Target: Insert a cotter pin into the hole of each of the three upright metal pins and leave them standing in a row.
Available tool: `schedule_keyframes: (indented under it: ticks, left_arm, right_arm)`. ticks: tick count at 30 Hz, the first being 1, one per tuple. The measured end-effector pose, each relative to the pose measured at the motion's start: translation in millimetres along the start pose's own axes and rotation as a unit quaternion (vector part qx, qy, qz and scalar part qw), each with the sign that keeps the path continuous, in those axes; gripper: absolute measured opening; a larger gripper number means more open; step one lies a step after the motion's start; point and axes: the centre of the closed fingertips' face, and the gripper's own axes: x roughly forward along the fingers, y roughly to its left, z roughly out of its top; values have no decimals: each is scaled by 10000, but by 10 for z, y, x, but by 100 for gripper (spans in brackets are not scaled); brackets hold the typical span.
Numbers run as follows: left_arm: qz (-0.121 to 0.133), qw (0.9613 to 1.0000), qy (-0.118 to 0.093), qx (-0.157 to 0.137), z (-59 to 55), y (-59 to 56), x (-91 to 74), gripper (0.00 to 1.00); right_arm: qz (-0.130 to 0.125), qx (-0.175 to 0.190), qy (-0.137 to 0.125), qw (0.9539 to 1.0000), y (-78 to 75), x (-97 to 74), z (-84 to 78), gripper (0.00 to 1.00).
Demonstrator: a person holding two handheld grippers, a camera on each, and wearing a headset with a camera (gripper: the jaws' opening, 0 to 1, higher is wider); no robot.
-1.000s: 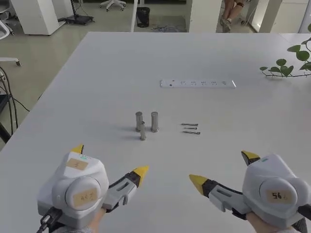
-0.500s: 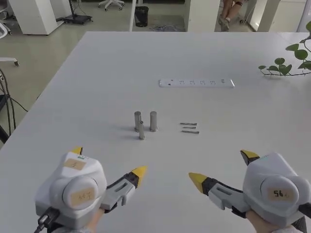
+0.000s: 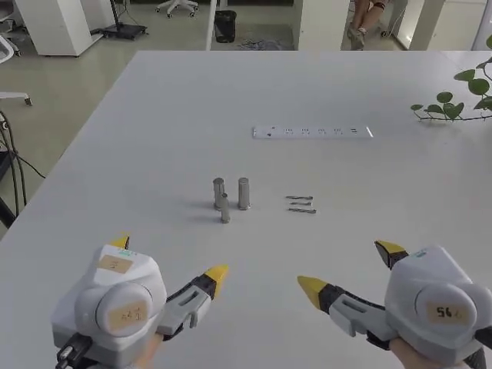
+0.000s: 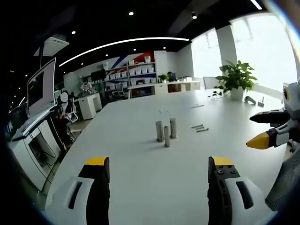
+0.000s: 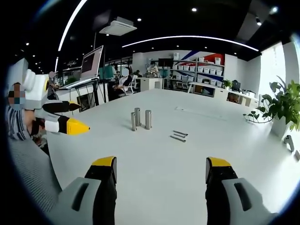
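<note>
**Both claws spread, pins untouched**

Head view: left claw (image 3: 169,257) and right claw (image 3: 350,267) hover spread and empty above the near counter (image 3: 154,115). Three metal pins (image 3: 231,196) stand clustered mid-counter. Three cotter pins (image 3: 300,204) lie just to their right.
Left gripper view: metal pins upright ahead, well apart from the jaws.
Right gripper view: the same, with the cotter pins to their right

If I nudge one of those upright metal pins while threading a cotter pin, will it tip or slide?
Probably tip: each metal pin is tall and narrow, standing free on the smooth table. Being round, a fallen one would likely roll. They stand close together, so one may knock its neighbours.
</note>
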Motion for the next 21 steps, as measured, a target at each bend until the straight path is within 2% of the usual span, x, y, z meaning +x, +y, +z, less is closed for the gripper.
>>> schedule_keyframes:
  ticks: [12, 21]
  left_arm:
    - [-28, 10000, -10, 29, 4, -22, 5, 82]
    - [2, 10000, 55, 41, -25, -5, -1, 79]
  right_arm:
    - [-25, 74, 40, 10000, -19, 0, -16, 76]
    - [110, 193, 8, 9998, 30, -3, -4, 76]
